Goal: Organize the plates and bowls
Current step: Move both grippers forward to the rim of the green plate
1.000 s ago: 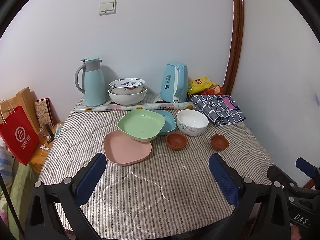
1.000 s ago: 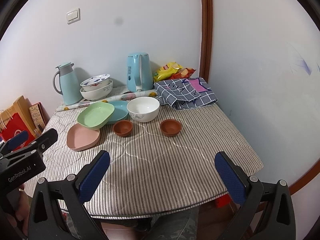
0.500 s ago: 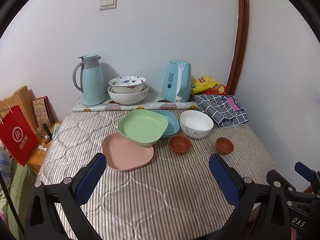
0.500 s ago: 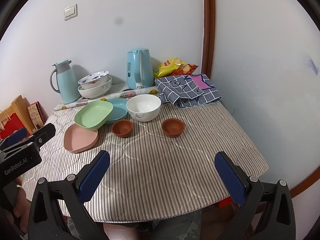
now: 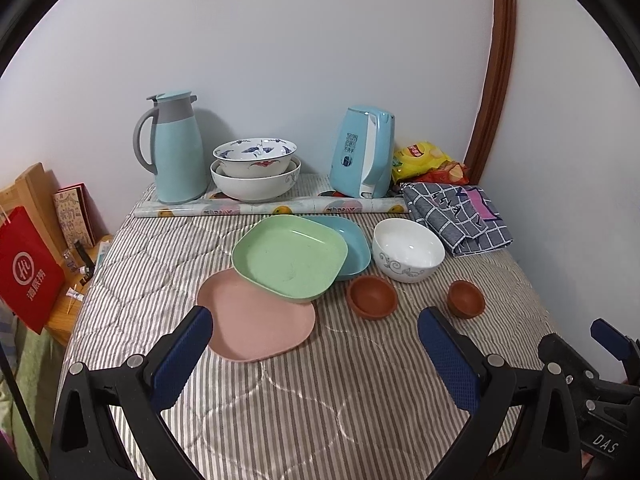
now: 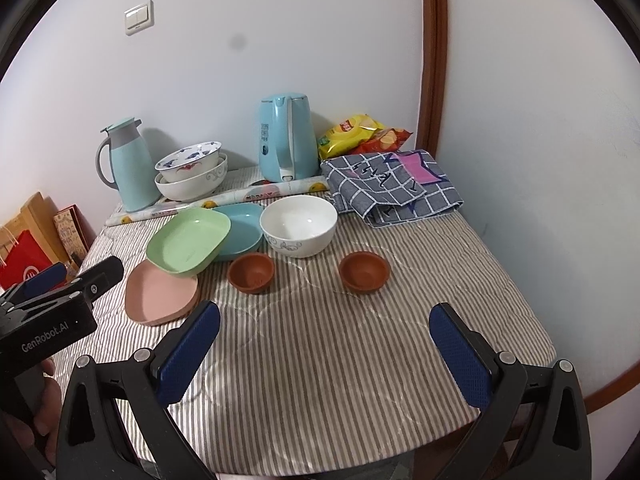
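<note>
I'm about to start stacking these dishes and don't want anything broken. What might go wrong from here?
The green plate leans tilted on the pink plate and blue plate; pulling either out may tip it. The right brown bowl is small and the right gripper has wide-open jaws, so it might slip.

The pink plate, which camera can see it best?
The left wrist view. There the pink plate lies near the middle, and most of its top shows, with only its far edge under the green plate. In the right wrist view it sits off to the left, looks smaller and is seen more edge-on.
</note>
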### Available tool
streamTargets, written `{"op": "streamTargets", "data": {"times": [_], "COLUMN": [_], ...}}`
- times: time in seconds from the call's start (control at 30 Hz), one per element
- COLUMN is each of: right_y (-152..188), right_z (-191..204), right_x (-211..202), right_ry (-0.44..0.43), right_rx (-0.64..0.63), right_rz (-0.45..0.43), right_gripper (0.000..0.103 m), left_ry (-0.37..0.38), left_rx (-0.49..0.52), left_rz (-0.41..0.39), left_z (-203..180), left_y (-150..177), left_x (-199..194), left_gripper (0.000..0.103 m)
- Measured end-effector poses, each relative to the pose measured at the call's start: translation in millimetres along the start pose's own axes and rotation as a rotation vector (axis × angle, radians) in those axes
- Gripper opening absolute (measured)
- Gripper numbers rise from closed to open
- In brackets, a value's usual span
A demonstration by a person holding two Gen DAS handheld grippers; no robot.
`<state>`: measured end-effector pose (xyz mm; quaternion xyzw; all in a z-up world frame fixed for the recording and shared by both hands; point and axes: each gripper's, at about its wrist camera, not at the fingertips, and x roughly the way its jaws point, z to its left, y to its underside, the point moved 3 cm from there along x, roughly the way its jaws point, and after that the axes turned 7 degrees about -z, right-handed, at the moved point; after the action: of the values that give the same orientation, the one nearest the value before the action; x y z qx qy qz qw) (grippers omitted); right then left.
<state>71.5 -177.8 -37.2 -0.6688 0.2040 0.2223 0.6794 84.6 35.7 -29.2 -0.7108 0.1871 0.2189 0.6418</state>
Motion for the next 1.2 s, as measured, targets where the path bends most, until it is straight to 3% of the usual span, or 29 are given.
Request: {"op": "streamTargets", "data": {"times": [0.3, 0.6, 0.73, 0.8, 1.07, 1.2], "right_y": [-17.9, -25.4, -26.6, -27.3, -27.8, -28.0], "right_z": [10.2, 34.3, 49.1, 58.4, 86.0, 92.1], "right_x": [30.3, 80.3, 99.8, 111.3, 151.6, 168.8], "right_ry": [-0.010, -0.063, -0.095, -0.105, -0.154, -0.162], "right_rx": [-0.003, 0.001, -0.003, -0.016, -0.035, -0.017], "right_rz": [0.017, 0.072, 0.099, 0.112, 0.159, 0.175], "right_gripper": [0.103, 0.100, 0.094, 0.092, 0.079, 0.079], "left_ry": [-0.016, -0.032, -0.022, -0.019, -0.035, -0.044], "left_rx": [-0.028, -0.074, -0.101, -0.113, -0.120, -0.104], "left_rz": [0.044, 0.103, 0.130, 0.146, 0.191, 0.204], "left_z": [27.5, 62.6, 78.5, 85.2, 103.9, 104.4], "left_y": [-10.5, -11.9, -13.4, -13.5, -15.1, -19.0], "left_x": [36.6, 78.7, 97.2, 106.2, 143.6, 165.0], "left_gripper": [0.102, 0.088, 0.073, 0.070, 0.070, 0.070]}}
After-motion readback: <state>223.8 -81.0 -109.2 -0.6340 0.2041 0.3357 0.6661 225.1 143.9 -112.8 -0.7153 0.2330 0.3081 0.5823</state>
